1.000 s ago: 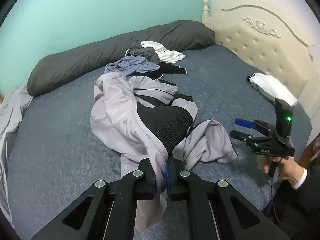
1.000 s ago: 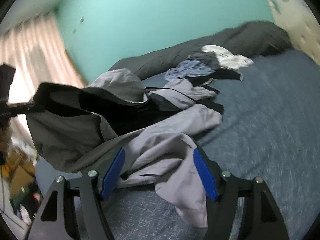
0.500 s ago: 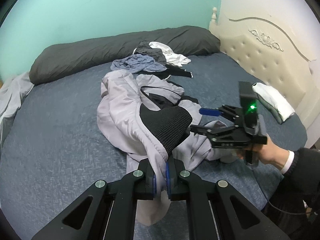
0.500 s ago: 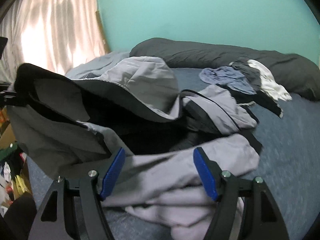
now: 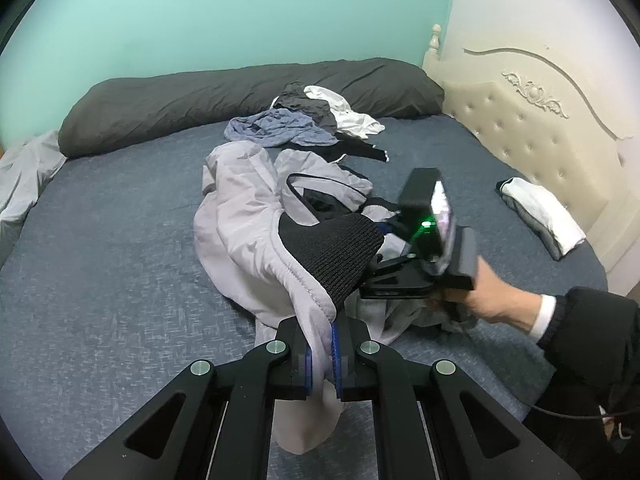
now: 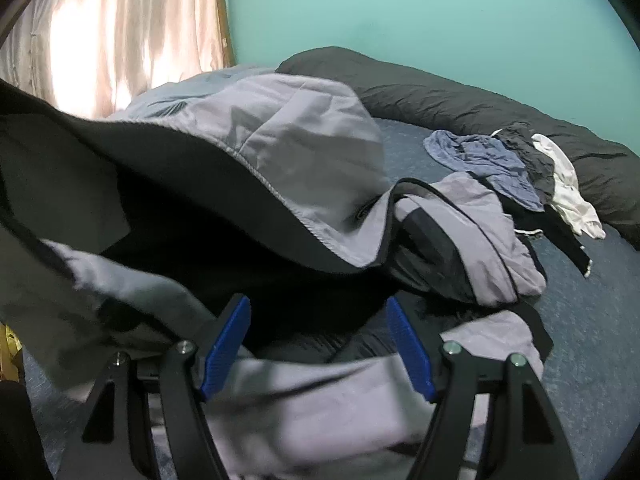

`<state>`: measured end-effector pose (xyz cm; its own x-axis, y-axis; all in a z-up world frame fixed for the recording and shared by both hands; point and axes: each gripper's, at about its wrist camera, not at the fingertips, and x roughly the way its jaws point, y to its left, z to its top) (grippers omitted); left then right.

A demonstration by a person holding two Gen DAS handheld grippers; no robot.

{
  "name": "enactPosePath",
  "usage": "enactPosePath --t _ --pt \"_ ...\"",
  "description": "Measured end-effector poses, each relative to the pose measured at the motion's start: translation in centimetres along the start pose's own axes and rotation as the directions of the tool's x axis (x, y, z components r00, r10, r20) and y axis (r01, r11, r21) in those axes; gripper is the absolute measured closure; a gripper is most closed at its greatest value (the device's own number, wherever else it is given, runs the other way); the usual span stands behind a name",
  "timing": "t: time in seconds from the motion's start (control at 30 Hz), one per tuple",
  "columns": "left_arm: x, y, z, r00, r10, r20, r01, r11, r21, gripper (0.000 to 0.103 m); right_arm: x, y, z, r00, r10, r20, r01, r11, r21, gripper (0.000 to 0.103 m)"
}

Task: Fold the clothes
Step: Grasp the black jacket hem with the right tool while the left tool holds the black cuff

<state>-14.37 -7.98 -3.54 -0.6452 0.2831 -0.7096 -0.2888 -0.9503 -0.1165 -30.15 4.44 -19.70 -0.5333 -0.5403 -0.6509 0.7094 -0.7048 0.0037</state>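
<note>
Left wrist view, bottom centre: our left gripper (image 5: 320, 354) clamps the grey jacket (image 5: 248, 232); our right gripper (image 6: 318, 344), mid-right, gapes, holding nothing.

Teal wall (image 5: 240, 20), cream tufted headboard (image 5: 532, 128), sunlit curtain (image 6: 120, 28).

A blue bed (image 5: 120, 248) carries a grey jacket (image 5: 240, 216), clothes pile (image 5: 304, 120) and bolster (image 5: 200, 100).

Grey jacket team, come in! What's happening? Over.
Left claw shut on grey jacket hem. Right claw open, over the jacket's folds. Other clothes heaped beyond.
</note>
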Motion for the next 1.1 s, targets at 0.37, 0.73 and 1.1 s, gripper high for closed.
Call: enactPosePath --t 0.37,0.73,1.1 --pt "-0.2 -0.9 0.1 1.000 -0.030 -0.006 0.030 0.999 0.027 0.096 3.2 0.6 1.4 0.999 -0.032 0.003 0.032 0.999 0.003 0.045" --pt "-0.6 -0.8 0.3 1.000 -0.007 0.004 0.006 1.000 0.018 0.096 1.6 0.0 1.6 0.997 -0.036 0.073 0.033 0.999 0.034 0.100" --pt "-1.7 -2.0 0.9 1.000 0.016 0.019 -0.016 1.000 0.010 0.096 -8.9 -4.8 1.5 0.970 -0.134 0.204 0.105 0.984 0.146 0.100"
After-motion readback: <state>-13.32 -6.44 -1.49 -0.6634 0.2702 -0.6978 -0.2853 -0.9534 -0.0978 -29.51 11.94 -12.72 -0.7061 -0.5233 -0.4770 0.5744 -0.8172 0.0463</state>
